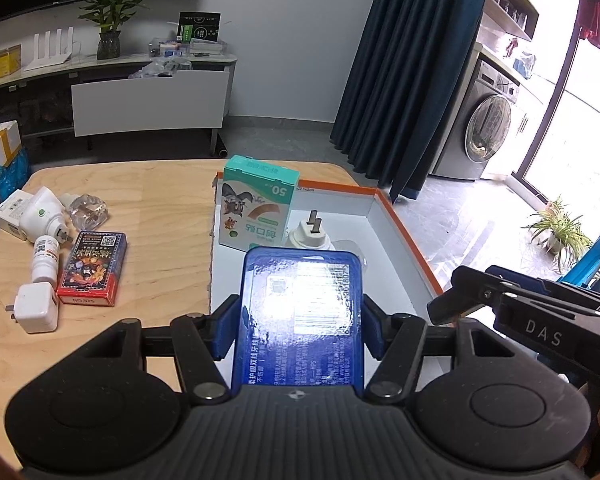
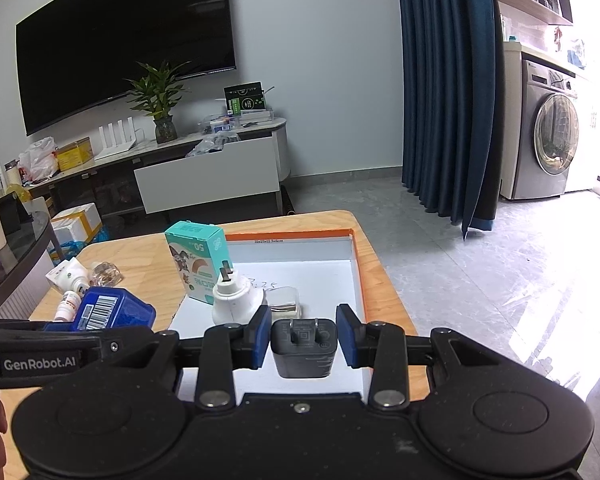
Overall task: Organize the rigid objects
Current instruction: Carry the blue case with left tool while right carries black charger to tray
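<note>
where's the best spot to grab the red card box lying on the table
Take the red card box across its two long side faces, coming straight down from above. It lies flat on the wooden table with the broad printed face up, so the narrow width suits the jaws. The white pill bottle and white charger cube crowd its left side, so grip toward the freer far end.
</note>
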`<move>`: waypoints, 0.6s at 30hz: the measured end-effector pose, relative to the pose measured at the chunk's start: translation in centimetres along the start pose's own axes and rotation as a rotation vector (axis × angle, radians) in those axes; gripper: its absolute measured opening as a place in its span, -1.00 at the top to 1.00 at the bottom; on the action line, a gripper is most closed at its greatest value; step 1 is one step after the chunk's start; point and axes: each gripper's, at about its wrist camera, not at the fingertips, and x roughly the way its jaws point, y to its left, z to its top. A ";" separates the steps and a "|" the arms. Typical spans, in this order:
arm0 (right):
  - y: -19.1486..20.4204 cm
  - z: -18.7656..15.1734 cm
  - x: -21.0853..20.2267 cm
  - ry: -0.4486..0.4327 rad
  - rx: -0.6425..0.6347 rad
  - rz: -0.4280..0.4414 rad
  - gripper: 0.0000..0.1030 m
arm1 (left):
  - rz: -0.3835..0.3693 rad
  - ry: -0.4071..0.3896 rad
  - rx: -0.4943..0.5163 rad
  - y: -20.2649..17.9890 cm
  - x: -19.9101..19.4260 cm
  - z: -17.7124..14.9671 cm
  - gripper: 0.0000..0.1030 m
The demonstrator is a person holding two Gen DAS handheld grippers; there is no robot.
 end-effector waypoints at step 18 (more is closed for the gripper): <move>0.3 0.2 -0.1 -0.002 -0.004 0.005 0.15 | 0.001 0.010 0.011 -0.5 0.4 0.0 -0.21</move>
